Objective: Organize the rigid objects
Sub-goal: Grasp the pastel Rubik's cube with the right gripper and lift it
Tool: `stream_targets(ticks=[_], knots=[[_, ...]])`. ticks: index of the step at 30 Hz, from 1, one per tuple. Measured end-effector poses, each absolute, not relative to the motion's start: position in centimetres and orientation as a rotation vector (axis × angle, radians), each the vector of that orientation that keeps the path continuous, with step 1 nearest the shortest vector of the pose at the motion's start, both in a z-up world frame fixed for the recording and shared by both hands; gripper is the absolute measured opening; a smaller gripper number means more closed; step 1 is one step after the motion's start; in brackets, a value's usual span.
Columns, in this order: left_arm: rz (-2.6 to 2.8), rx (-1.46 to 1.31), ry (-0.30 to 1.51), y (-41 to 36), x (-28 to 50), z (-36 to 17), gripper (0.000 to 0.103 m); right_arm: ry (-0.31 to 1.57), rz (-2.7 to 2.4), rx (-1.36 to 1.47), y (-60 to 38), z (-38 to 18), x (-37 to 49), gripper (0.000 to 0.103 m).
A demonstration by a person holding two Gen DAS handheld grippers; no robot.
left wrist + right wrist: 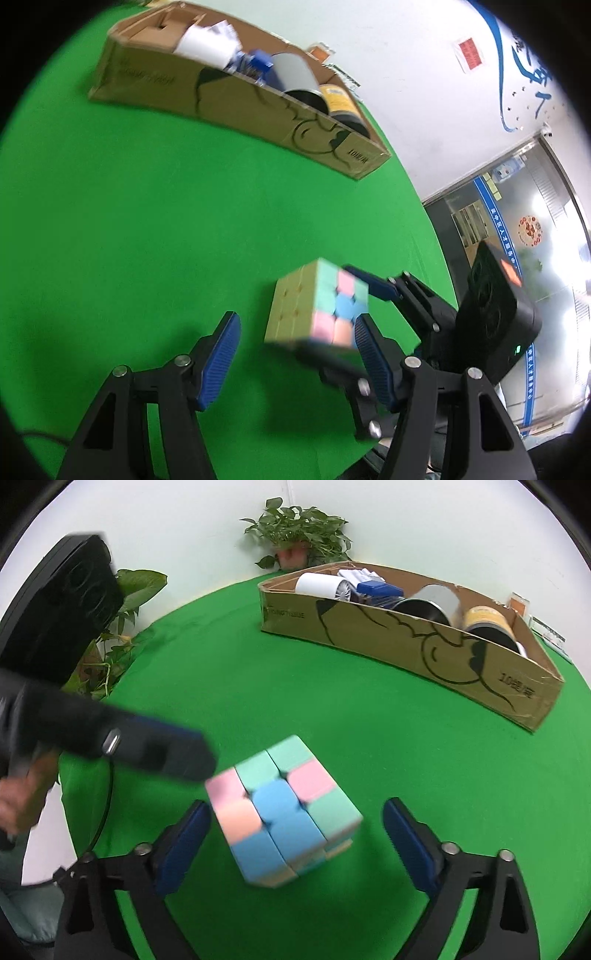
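A pastel puzzle cube point(284, 812) rests on the green table, lying between the wide-open fingers of my right gripper point(297, 819) without touching either pad. In the left wrist view the cube point(317, 304) is just ahead of my left gripper point(295, 332), which is open and empty, its right pad close to the cube's side. The right gripper point(369, 317) reaches in from the right around the cube. A finger of the left gripper point(162, 753) shows blurred at the left of the right wrist view.
A long cardboard box point(424, 646) stands at the back of the green table point(258, 683), holding a white roll point(317, 585), a blue item point(376, 589) and two cans point(487, 624). Potted plants point(295, 531) stand behind. The table edge point(424, 229) is at the right.
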State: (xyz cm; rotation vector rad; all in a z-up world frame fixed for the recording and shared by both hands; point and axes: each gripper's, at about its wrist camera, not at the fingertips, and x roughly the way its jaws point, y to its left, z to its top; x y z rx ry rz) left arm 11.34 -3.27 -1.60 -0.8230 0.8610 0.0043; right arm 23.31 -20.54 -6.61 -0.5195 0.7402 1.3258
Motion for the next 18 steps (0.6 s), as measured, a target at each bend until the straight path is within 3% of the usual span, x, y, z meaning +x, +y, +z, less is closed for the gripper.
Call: stream_targets(ticks=[1, 6, 12, 18], knots=[[0.002, -0.835, 0.862, -3.3, 10.9, -1.7, 0.064, 0.743, 1.331, -0.514, -20.6, -6.7, 23.0, 0.075], [-0.047, -0.879, 0.841, -3.8, 10.3, -2.0, 0.064, 0.768, 1.218, -0.449, -21.1, -6.7, 22.3, 0.074], [-0.118, -0.946, 0.894, -4.6, 12.5, -3.8, 0.064, 0.949, 1.059, -0.297, -22.2, -6.7, 20.6, 0.08], [-0.117, -1.001, 0.921, -4.1, 12.7, -4.8, 0.064, 0.883, 1.176, -0.345, -22.6, -6.2, 19.0, 0.082]])
